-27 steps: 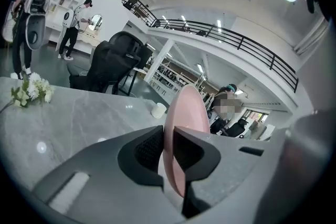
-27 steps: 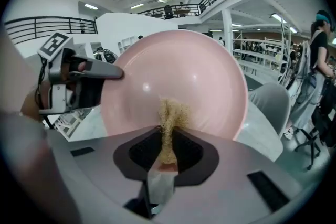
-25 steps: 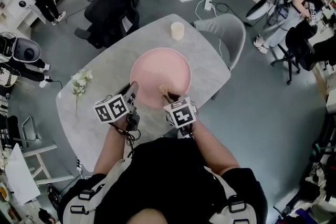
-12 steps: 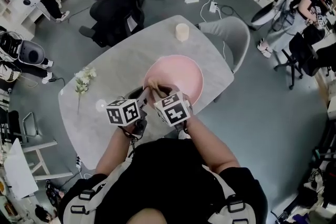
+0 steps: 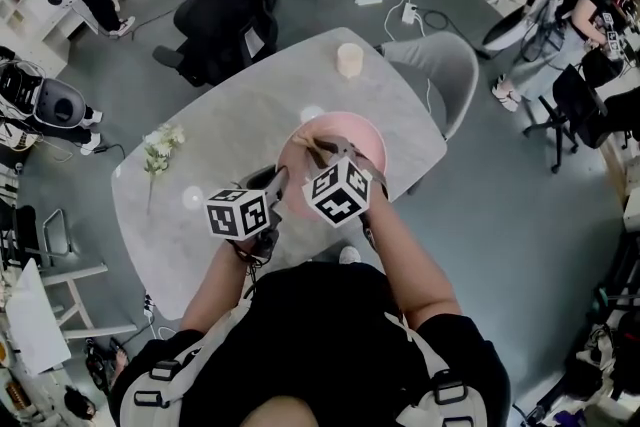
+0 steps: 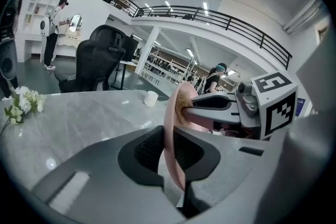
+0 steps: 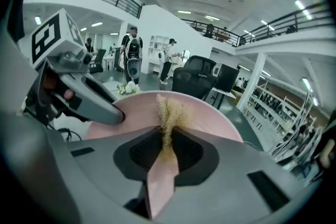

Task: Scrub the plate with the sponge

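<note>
Flowers (image 5: pixel 156 153) lie at the far left of the pale table (image 5: pixel 215 120), well apart from everything I am working on, with a black chair (image 5: pixel 222 10) on the floor beyond them. My left tongs (image 6: pixel 170 147) come next: both pads are pressed tight on the near left rim of the pink plate (image 5: pixel 350 143), one pad on each face. Through the left gripper view I see the plate edge-on, standing almost upright between the pads. From above it looks tipped up over the right part of the table; whether its far edge touches the top I cannot tell. Against the plate's inner face, near its upper left part, sits the sponge (image 7: pixel 169 113), a tan, scratchy-looking tuft. It is pinched hard in my right tongs (image 7: pixel 167 144). Their pads are nearly together, with only the thin strip of sponge between them and its frayed end spread against the pink surface. My two tongs are close to each other, the right one reaching across the face of the plate just beside the left one's grip, and their marker cubes sit side by side in front of me. Farther back on the table, apart from the plate, stands a small pale cup (image 5: pixel 348 60). A grey chair (image 5: pixel 440 65) is drawn up at the table's right edge.
</note>
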A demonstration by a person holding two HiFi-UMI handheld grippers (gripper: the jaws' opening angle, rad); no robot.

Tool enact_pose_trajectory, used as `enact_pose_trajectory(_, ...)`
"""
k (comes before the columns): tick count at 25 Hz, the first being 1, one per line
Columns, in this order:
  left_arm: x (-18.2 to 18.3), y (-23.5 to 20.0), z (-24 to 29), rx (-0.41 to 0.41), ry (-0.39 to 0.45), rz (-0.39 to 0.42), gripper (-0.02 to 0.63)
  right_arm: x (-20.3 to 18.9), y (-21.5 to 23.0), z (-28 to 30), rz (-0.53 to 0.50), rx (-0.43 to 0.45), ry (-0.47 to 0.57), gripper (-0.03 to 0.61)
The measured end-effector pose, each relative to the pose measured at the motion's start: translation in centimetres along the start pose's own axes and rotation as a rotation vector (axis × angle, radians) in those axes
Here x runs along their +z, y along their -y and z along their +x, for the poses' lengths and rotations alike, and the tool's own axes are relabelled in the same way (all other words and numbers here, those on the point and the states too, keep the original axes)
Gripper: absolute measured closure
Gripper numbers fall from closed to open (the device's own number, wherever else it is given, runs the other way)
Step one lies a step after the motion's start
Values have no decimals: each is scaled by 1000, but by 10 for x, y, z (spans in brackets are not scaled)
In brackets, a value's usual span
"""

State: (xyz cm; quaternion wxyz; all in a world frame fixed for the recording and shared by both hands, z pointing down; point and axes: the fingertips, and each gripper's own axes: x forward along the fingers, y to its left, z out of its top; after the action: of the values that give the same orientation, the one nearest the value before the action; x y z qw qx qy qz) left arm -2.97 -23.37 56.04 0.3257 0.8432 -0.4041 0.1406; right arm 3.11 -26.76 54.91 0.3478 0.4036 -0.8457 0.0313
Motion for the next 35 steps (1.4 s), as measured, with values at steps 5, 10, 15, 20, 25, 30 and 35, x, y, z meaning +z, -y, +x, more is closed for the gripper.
enact_pose_trajectory(5,-1,1,0,0,-10,12,575,-9,13,-2,-143,-51,-76,515)
enact_pose_trajectory(10,-3,-5,0,4,-12,-23,575,-13,-1,0,-242,-28,-104,515)
enact_pose_trajectory(15,0,-9,0,25,2,-42,575,-28,-39,3,-269,129,-131,514)
enact_pose_trajectory(20,6,-16,-4,36,26,-59,574,-47,-68,2,-313,254,-186,514)
enact_pose_trajectory(25,13,-19,-7,29,54,-90,574,-73,-96,-8,-337,411,-261,514)
enact_pose_trajectory(30,13,-17,-8,11,55,-88,574,-84,-94,-12,-343,415,-281,514)
enact_pose_trajectory(35,11,-8,-6,-10,39,-43,575,-72,-64,-12,-264,302,-233,514)
